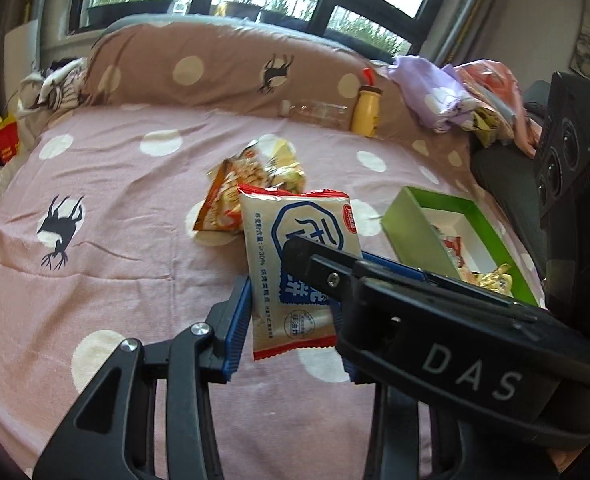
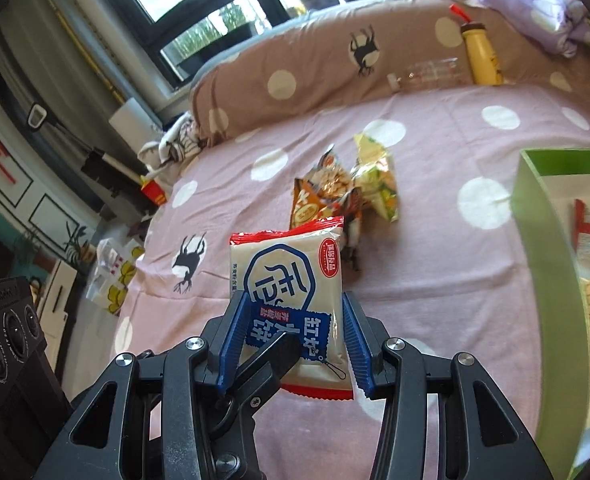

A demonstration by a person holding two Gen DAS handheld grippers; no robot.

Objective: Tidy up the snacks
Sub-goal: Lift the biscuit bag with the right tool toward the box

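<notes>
A: Both grippers clamp one packet (image 1: 295, 256), lifted above the sheet (image 1: 107, 184): left gripper (image 1: 291, 320) on its sides, right gripper (image 2: 291, 340) too.

B: Risk?

A: If the hands drift apart, the packet tears or slips.

B: The views?

A: Left shows the whole box (image 1: 407, 216) at three o'clock; right crops it, but shows loose snacks (image 2: 347, 188) at twelve clearly.

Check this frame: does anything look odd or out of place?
Yes: both the left gripper and right gripper clamp the same cream snack packet in mid-air, fingers crossing. The green box holds packets already.
</notes>
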